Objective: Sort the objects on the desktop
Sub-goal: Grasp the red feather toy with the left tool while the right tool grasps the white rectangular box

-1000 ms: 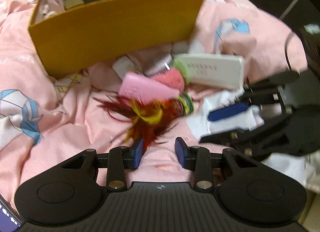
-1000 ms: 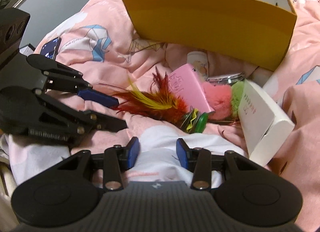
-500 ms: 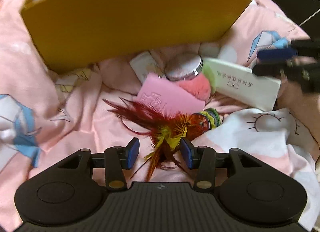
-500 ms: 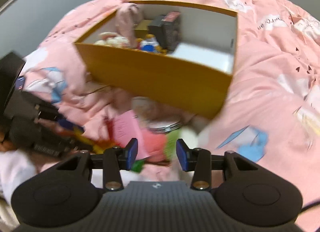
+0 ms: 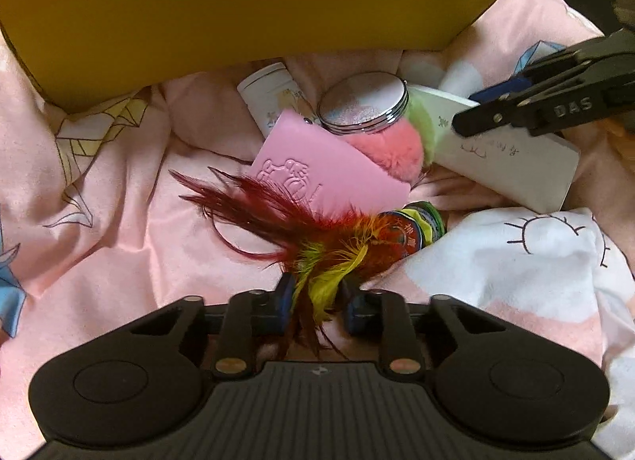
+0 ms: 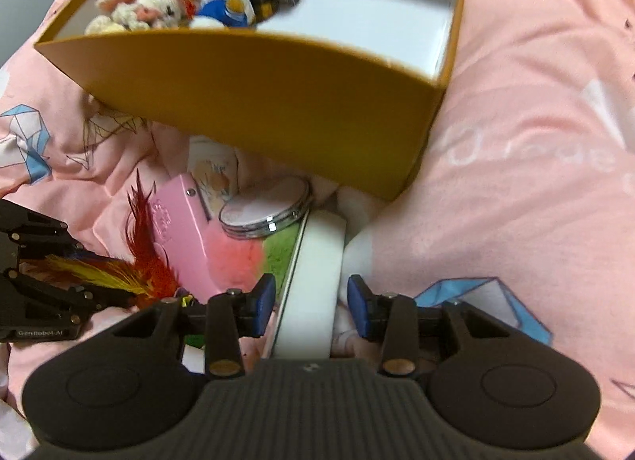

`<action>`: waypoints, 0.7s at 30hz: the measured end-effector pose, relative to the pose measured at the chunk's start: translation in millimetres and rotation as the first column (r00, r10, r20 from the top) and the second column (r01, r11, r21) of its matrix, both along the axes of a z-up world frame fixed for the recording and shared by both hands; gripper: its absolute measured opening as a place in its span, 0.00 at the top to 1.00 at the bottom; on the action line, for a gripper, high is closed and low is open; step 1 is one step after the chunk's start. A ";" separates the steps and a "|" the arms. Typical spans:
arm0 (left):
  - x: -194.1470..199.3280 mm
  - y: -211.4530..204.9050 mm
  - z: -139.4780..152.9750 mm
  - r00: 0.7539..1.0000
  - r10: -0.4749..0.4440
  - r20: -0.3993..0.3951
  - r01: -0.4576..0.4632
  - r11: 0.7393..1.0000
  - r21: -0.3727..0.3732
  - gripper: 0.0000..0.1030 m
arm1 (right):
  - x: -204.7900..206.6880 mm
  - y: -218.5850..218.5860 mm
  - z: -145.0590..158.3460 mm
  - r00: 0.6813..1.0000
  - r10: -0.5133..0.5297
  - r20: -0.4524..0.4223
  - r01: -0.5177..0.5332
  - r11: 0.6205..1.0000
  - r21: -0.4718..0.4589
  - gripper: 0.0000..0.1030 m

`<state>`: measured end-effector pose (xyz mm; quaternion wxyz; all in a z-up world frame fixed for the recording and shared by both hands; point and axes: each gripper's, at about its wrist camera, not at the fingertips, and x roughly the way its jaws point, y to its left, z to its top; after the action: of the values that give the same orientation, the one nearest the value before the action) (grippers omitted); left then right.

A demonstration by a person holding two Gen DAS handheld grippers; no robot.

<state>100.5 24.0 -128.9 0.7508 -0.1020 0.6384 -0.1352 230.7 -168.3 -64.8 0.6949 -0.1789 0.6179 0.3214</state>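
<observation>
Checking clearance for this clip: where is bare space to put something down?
Free: the white floor at the right end inside the yellow box, and the pink bedding right of it. Crowded: the gap before the box, with the feather toy, mirror compact and white carton.

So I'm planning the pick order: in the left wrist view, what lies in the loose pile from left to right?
White tube → pink card case → round silver-lidded tin → white box under the right gripper. The feather toy spans several of these, so I leave it out.

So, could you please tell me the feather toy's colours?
Dark red, orange and yellow feather toy; left wrist view shows it best.
</observation>
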 end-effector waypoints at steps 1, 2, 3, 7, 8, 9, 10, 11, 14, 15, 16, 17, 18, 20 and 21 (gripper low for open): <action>-1.2 0.3 0.8 1.000 0.004 0.009 -0.004 1.000 0.000 0.84 | 1.7 -0.5 -3.5 1.000 -0.004 -0.016 0.004 1.000 -0.001 0.60; -3.1 1.3 2.6 1.000 0.011 0.025 -0.011 1.000 -0.001 0.88 | 3.0 -1.1 -6.5 0.999 -0.008 -0.032 0.008 1.000 -0.001 0.62; -3.7 2.1 4.7 0.999 0.016 0.039 -0.015 1.000 -0.004 0.92 | 4.0 -1.7 -9.3 0.999 -0.012 -0.048 0.013 1.000 0.000 0.64; -9.1 11.4 18.2 0.992 0.060 0.115 -0.056 0.998 -0.034 0.99 | 1.5 -4.6 -7.6 0.998 -0.017 -0.057 0.018 1.000 0.018 0.65; -9.7 13.2 21.6 0.989 0.070 0.130 -0.065 0.997 -0.041 1.00 | -0.7 -5.1 -5.6 0.999 -0.015 -0.047 0.016 1.000 0.020 0.65; -10.9 15.2 24.3 0.987 0.077 0.143 -0.071 0.996 -0.046 1.00 | -3.3 -5.7 -3.0 0.999 -0.013 -0.035 0.014 1.000 0.021 0.65; -11.7 16.7 26.9 0.984 0.085 0.154 -0.078 0.996 -0.051 1.00 | -6.6 -6.4 0.5 1.000 -0.011 -0.020 0.011 1.000 0.023 0.65; -11.7 18.2 29.4 0.982 0.092 0.167 -0.084 0.995 -0.055 1.00 | -10.3 -7.6 5.6 1.000 -0.009 -0.001 0.009 1.000 0.027 0.65; -11.7 20.8 36.9 0.974 0.114 0.194 -0.101 0.992 -0.076 1.00 | -19.2 -12.6 22.8 0.999 -0.016 0.047 0.013 0.998 0.056 0.66; -12.0 22.0 40.1 0.972 0.120 0.203 -0.105 0.991 -0.083 1.00 | -22.1 -14.8 30.1 0.998 -0.022 0.064 0.018 0.998 0.068 0.67; -12.5 22.7 43.8 0.969 0.123 0.213 -0.106 0.990 -0.089 1.00 | -24.7 -16.6 36.2 0.997 -0.027 0.078 0.020 0.997 0.078 0.67; -13.3 22.7 48.1 0.966 0.126 0.225 -0.107 0.990 -0.094 1.00 | -28.2 -18.9 44.2 0.995 -0.031 0.095 0.022 0.995 0.093 0.68; -14.3 23.1 52.5 0.963 0.126 0.237 -0.106 0.990 -0.097 1.00 | -32.4 -20.4 50.2 0.994 -0.033 0.105 0.022 0.994 0.105 0.68; -16.5 21.5 61.0 0.957 0.131 0.261 -0.107 0.989 -0.102 1.00 | -40.7 -24.0 64.6 0.991 -0.036 0.131 0.019 0.991 0.134 0.69; -17.6 21.7 64.6 0.954 0.132 0.271 -0.107 0.989 -0.106 1.00 | -43.2 -24.9 68.0 0.989 -0.036 0.142 0.016 0.990 0.143 0.69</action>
<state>82.9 45.7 -64.3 0.8342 -0.1543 0.5131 -0.1309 187.5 -193.2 3.1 0.7529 -0.1440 0.5440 0.3414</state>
